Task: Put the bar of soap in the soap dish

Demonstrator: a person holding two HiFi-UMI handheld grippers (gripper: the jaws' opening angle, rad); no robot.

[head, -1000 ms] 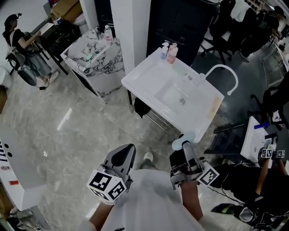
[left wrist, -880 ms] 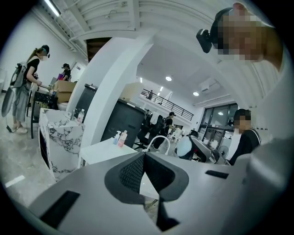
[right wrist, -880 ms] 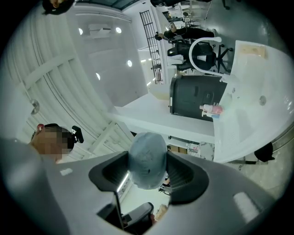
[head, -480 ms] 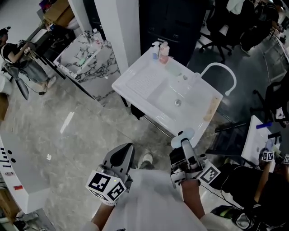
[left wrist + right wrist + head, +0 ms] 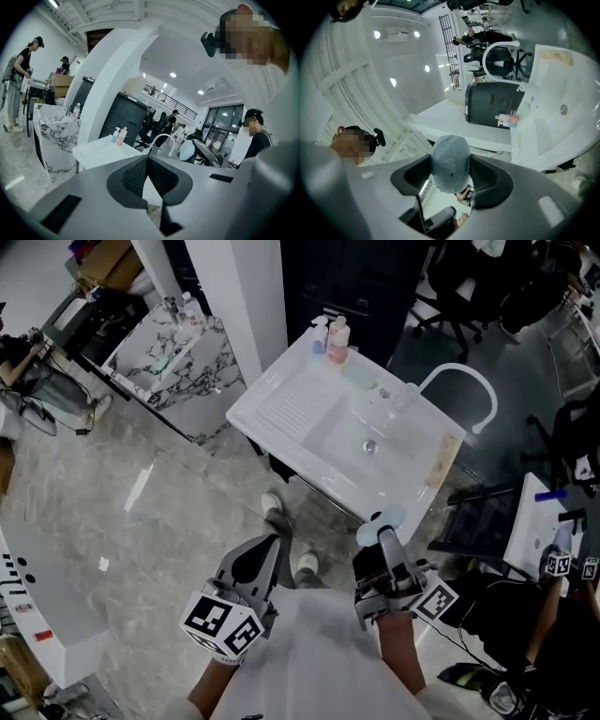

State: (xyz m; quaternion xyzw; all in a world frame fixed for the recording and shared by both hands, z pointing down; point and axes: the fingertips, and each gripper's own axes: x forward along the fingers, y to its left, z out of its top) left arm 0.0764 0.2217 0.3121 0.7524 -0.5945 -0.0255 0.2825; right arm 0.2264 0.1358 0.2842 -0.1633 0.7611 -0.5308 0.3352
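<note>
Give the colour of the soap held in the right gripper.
Pale blue soap; the right gripper view shows it best.

Shows pale blue-grey on bar of soap [image 5: 450, 161]; plain white on sink [image 5: 272, 407], ribbed patt. on drainer side. Shows pink bottle [image 5: 338, 339], blue bottle [image 5: 321, 335]. White marble w/ blk veins on side counter [image 5: 202, 395]. Grey, marbled on floor [image 5: 141, 507]. Blk-&-white sq. patt. on marker cubes [image 5: 222, 624].

The head view is looking steeply down from high above the sink [image 5: 300, 409]. The left gripper view is facing level along the left tongs [image 5: 147, 158]. The right gripper view, rolled sideways, is looking along the right tongs [image 5: 450, 161]. All three are sharing the distant sink and its faucet [image 5: 457, 367].
</note>
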